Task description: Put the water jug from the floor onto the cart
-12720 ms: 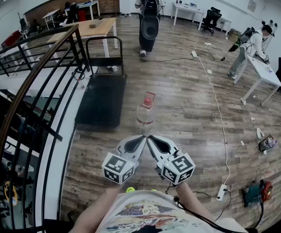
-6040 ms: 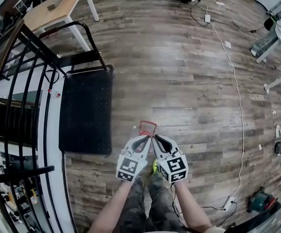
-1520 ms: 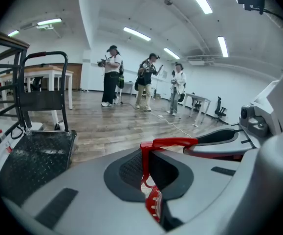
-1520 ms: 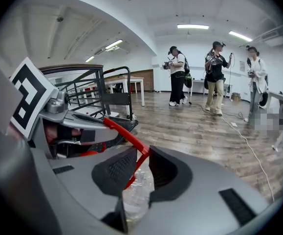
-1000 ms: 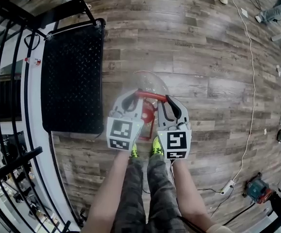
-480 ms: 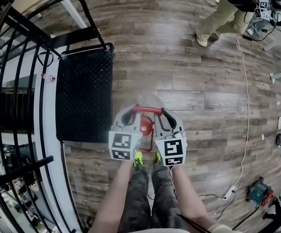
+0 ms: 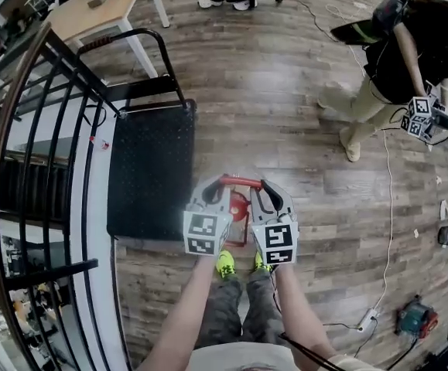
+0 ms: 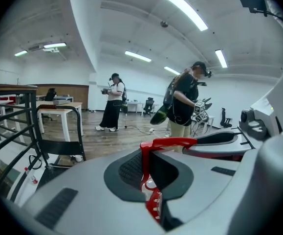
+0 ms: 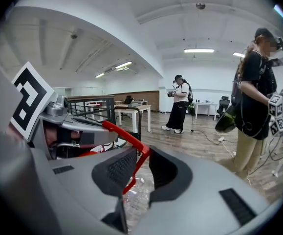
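Observation:
The water jug hangs by its red handle (image 7: 236, 182), with its red cap (image 7: 239, 205) showing between the two grippers and its clear body mostly hidden under them. My left gripper (image 7: 210, 189) is shut on the handle's left end (image 8: 146, 153). My right gripper (image 7: 265, 189) is shut on the right end (image 9: 137, 163), and clear plastic (image 9: 137, 195) shows below its jaws. The black flat cart (image 7: 150, 168) lies just left of the jug, its upright push bar (image 7: 142, 52) at the far end.
A black stair railing (image 7: 38, 130) runs along the left beside the cart. A wooden table (image 7: 92, 10) stands beyond it. A person (image 7: 409, 60) holding grippers stands at the right, another person (image 8: 113, 102) farther off. A white cable (image 7: 386, 207) trails over the floor.
Both grippers have risen together with the jug's handle held between them, and the jug now hangs higher off the floor. The person at the right has come further into view.

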The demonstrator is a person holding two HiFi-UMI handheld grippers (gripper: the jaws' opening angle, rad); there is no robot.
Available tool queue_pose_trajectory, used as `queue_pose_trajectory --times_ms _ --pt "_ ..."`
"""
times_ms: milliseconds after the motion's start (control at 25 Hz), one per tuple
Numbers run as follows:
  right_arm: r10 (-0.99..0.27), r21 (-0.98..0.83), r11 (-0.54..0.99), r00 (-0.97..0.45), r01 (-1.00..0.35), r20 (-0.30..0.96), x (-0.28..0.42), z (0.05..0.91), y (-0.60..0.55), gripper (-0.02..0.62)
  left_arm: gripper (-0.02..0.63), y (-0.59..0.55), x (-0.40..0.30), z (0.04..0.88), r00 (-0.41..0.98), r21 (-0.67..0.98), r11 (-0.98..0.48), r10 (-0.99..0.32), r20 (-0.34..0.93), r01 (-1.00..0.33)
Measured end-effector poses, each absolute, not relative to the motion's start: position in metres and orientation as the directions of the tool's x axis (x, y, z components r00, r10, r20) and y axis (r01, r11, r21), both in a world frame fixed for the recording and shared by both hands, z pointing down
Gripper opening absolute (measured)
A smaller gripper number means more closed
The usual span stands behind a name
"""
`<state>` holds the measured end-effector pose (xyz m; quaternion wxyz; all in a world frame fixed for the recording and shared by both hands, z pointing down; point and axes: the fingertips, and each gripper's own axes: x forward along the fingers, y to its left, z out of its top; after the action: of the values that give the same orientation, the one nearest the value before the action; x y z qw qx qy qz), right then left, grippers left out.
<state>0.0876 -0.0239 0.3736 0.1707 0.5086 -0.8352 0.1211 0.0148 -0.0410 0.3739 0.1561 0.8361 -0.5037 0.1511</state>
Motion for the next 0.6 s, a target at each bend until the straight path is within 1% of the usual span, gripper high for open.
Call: queue_pose_trajectory --times_ms 360,600 --pt "-0.808 -0.011 0.470 -0.435 -0.883 0.398 0.096 0.313 0.011 0.084 0.009 -0.005 0.024 0.315 0.463 0.142 -0.447 -0.787 0.408 -0.883" --pt "-0.798 0.000 0.495 -0.455 -0.869 0.395 0.103 0.296 0.038 0.084 0.009 0.024 0.031 0.301 0.459 0.163 -0.432 -0.787 0.412 -0.887"
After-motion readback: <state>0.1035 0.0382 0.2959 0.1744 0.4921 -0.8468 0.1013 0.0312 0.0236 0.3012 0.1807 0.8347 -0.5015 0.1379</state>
